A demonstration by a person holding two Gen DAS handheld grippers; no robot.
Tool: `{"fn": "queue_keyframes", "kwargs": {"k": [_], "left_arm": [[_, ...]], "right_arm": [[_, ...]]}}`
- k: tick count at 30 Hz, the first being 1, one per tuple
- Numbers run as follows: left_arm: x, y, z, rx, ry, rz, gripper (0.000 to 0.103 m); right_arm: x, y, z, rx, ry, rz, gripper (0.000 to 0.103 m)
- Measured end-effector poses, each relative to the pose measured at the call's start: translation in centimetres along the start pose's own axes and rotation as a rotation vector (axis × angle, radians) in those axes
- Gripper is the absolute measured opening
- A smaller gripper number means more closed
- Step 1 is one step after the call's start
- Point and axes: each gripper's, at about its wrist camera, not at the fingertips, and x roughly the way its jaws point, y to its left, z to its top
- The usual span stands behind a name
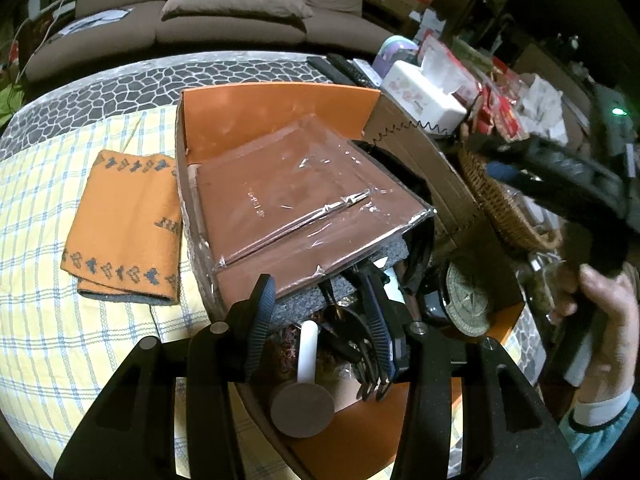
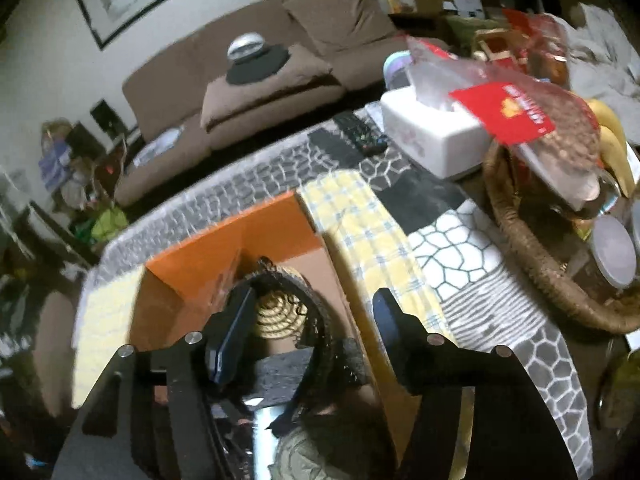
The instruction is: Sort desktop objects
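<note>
Dim indoor light, plastic-wrap glare, fisheye-bent edges, motion-blurred right view.

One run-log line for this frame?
left gripper: over orange box, grip unclear | right gripper: open over box, holding nothing | wrapped book: in box

My right gripper's point(image 2: 316, 334) view is smeared with motion blur. At 6 o'clock its edge cuts off the round embossed disc point(image 2: 316, 456). The wrapped brown book point(image 1: 296, 204) hides the box point(image 1: 280, 116) floor beneath.

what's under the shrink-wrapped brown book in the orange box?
Under the brown book, grey foam shows at its near edge, with black cables below. The orange box floor beneath is hidden.
</note>
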Motion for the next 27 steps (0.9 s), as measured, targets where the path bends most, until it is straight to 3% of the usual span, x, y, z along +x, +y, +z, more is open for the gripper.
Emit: {"fn": "queue_keyframes", "kwargs": {"k": [3,5,6,7,8,10,20,22,27], "left_arm": [[0.0,0.1,0.0,0.000,0.000,0.001,0.043],[0.0,0.2,0.1,-0.005,-0.001,0.000,0.043],[0.0,0.3,0.1,-0.007,-0.001,0.000,0.043],[0.0,0.3,0.1,-0.008,-0.002,-0.001,0.043],[0.0,0.3,0.1,-0.009,-0.002,-0.001,0.043],[0.0,0.3,0.2,-0.010,-0.002,-0.004,0.043],[-0.8,0.5,0.2,-0.031,-0.018,-0.030,0.043],[-1.1,0.7,0.3,-0.041,-0.024,-0.035,0.043],[-2.2,1.4,0.4,-0.058,-0.041,-0.031,0.043]], "right_arm": [[1.9,0.5,-0.4,-0.030,0.044,-0.017,0.062],[2.8,0.9,-0.7,-0.059,0.064,-0.034,0.051],[2.9,1.2,-0.8,-0.087,0.057,-0.079,0.041],[2.8,1.5,-0.9,-0.114,0.047,-0.107,0.024],[2.7,1.5,-0.8,-0.122,0.051,-0.098,0.012],[2.4,0.7,-0.7,-0.043,0.055,0.038,0.011],[-3.3,1.4,1.5,0.093,-0.103,0.310,0.006],[-3.8,2.2,1.9,0.093,-0.118,0.336,0.006],[-2.9,6.1,1.7,-0.009,-0.102,0.298,0.007]]}}
